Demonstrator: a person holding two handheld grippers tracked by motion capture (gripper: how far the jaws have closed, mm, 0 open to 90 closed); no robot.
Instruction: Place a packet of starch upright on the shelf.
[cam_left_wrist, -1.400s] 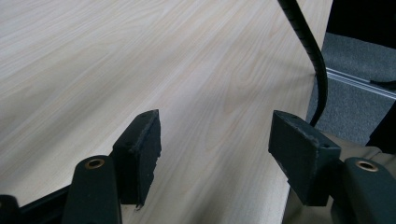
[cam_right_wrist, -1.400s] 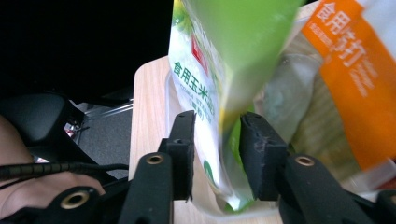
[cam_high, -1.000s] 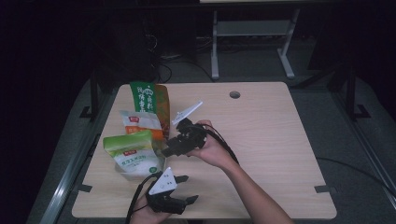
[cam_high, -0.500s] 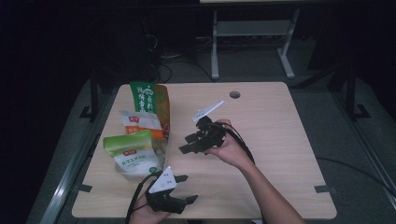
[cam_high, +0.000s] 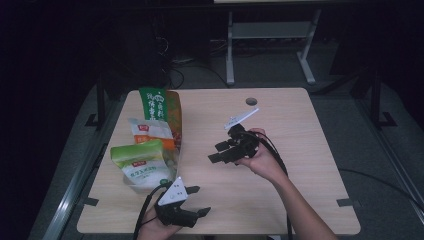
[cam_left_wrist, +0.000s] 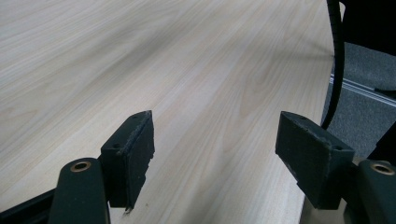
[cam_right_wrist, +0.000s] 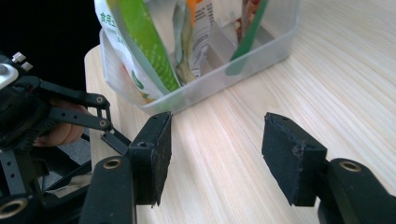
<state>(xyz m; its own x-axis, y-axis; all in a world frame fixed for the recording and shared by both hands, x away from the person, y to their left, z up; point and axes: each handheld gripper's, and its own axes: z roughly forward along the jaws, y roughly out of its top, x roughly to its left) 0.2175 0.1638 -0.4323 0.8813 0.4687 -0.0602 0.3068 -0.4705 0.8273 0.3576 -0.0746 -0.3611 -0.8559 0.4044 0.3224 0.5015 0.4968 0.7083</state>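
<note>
Hovering over the middle of the pale wooden worktop (cam_high: 280, 125), the right gripper (cam_high: 216, 152) has its fingers (cam_right_wrist: 154, 154) spread wide with nothing between them; they've just been opening up. It's aimed toward the clear plastic bin (cam_right_wrist: 261, 51) at the worktop's left side, well apart from it. That bin is stuffed with upright snack pouches: a tall green-and-orange bag (cam_high: 159, 107) at the back, a white-and-orange packet (cam_high: 150, 132) in the middle, a light green pouch (cam_high: 140, 160) in front. The left gripper (cam_high: 197, 200) sits low by the near edge, fingers (cam_left_wrist: 135, 154) released too, just bare wood between them.
</note>
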